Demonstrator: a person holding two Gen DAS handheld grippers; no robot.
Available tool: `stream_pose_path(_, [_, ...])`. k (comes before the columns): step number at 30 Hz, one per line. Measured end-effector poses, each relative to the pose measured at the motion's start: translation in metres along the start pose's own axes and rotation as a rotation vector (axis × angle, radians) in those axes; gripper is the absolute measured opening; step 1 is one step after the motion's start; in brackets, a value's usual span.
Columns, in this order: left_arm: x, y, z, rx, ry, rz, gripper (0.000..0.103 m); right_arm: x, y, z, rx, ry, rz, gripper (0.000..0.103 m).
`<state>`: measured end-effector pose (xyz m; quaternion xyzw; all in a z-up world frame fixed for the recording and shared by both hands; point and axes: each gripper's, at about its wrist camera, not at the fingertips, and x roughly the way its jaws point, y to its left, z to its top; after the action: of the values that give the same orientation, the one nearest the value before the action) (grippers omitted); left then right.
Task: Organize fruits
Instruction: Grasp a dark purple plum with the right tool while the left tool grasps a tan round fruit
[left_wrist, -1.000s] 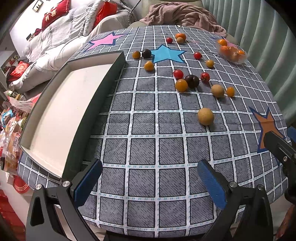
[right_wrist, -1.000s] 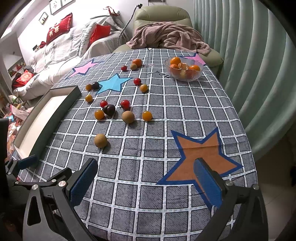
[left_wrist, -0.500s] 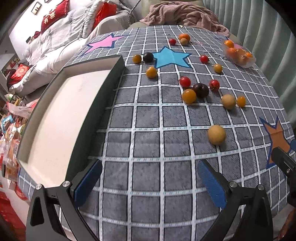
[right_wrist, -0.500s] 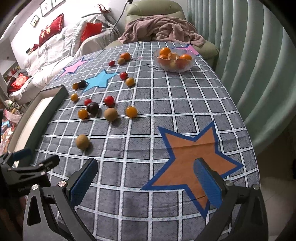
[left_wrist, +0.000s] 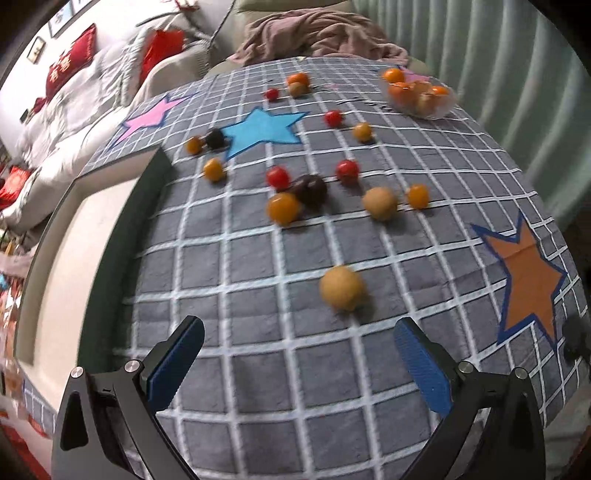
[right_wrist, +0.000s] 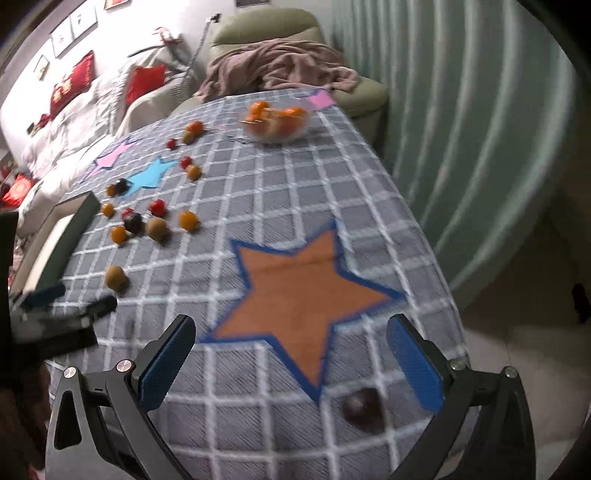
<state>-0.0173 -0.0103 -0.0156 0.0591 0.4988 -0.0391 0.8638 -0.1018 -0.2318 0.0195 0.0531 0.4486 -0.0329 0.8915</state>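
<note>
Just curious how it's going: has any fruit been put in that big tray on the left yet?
No. The tray shows only its bare pale floor, while the fruit lies scattered on the checked tablecloth.

Dim, even indoor light. Both views motion-blurred, worst ahead of the jaws; heavy fisheye bending, black vignette at corners. Soft shadows under fruits (left_wrist: 341, 288).

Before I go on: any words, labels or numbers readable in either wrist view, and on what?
Nothing can be read in either view.
Red cushion on the sofa: gold characters, too blurred to read.
Red cushion, right wrist view: gold marks, also unreadable.
Tablecloth near the fruit bowl: dark writing-like marks, too small and smeared to read.
Wall frames: no text visible.
Fruits, tray and tongs: no labels visible.
</note>
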Motion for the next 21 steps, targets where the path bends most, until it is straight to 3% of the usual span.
stream_pose_path(4, [0.009, -0.014, 0.005, 0.025, -0.009, 0.004, 0.103, 0.0, -0.018, -0.018, 0.053, -0.004, 0.008, 0.103])
stream_pose_path(11, [0.02, -0.021, 0.01, 0.025, -0.031, -0.02, 0.103, 0.007, -0.017, -0.028, 0.02, -0.021, -0.01, 0.103])
stream_pose_path(13, [0.025, -0.014, 0.01, -0.021, -0.02, -0.07, 0.103, 0.011, -0.021, -0.031, 0.046, -0.013, 0.0, 0.102])
stream_pose_path(16, [0.026, -0.014, 0.011, -0.022, -0.019, -0.07, 0.103, 0.009, -0.021, -0.034, 0.048, -0.036, -0.009, 0.095])
stream_pose_path(19, [0.026, -0.015, 0.012, -0.024, -0.004, -0.066, 0.103, 0.006, -0.02, -0.036, 0.049, -0.052, -0.009, 0.07])
stream_pose_path(20, [0.025, -0.015, 0.012, -0.022, -0.005, -0.068, 0.102, 0.006, -0.021, -0.036, 0.052, -0.052, -0.01, 0.05])
stream_pose_path(21, [0.023, -0.016, 0.011, -0.016, -0.012, -0.081, 0.093, 0.006, -0.021, -0.036, 0.058, -0.051, -0.013, 0.038])
